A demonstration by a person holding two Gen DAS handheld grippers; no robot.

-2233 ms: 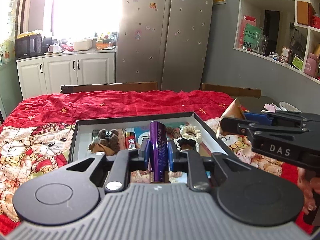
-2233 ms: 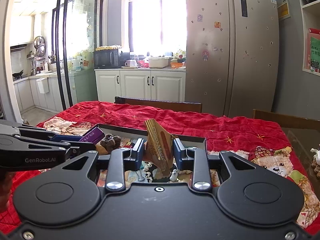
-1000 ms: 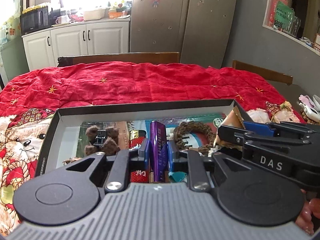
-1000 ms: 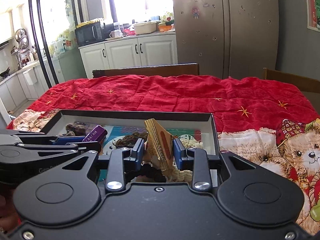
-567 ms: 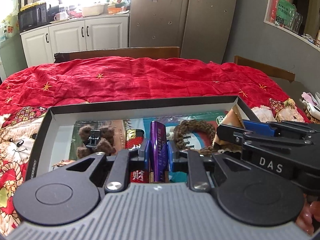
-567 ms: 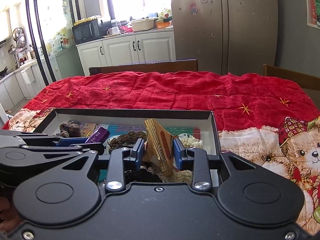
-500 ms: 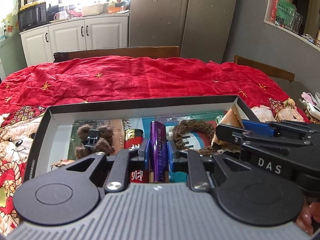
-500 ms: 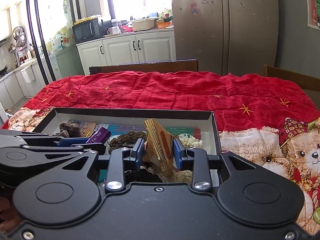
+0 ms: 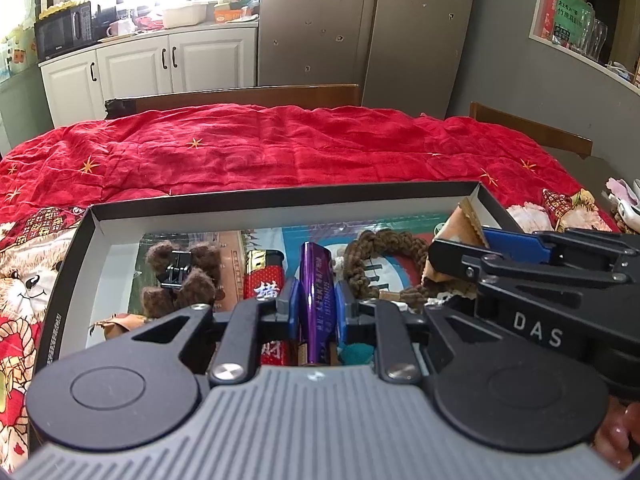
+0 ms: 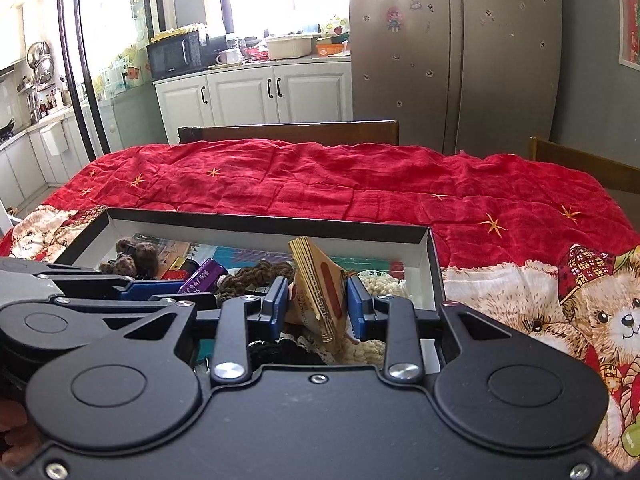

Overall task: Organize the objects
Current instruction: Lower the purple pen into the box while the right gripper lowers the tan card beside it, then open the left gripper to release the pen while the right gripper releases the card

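Kitchen, desk under red quilt (image 9: 280, 152); shallow box (image 9: 280, 200) mid-frame. Left tool (image 9: 316, 300) clamps purple tube (image 9: 318, 280) over the box; right tool (image 10: 316, 300) clamps tan packet (image 10: 320, 288) at lower centre. Risk: crowded tools bump on release, tube rolls onto lighter (image 9: 264, 276).

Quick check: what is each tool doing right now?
Left tool: closed on the purple tube.
Right tool: closed on the tan sachet.

Glossy purple foil-wrapped stick (image 9: 318, 292), glossy gold-brown paper sachet (image 10: 320, 292), fuzzy brown braided cord (image 9: 384, 250), crumpled red cloth cover (image 9: 280, 148), matt black card box (image 9: 280, 196)
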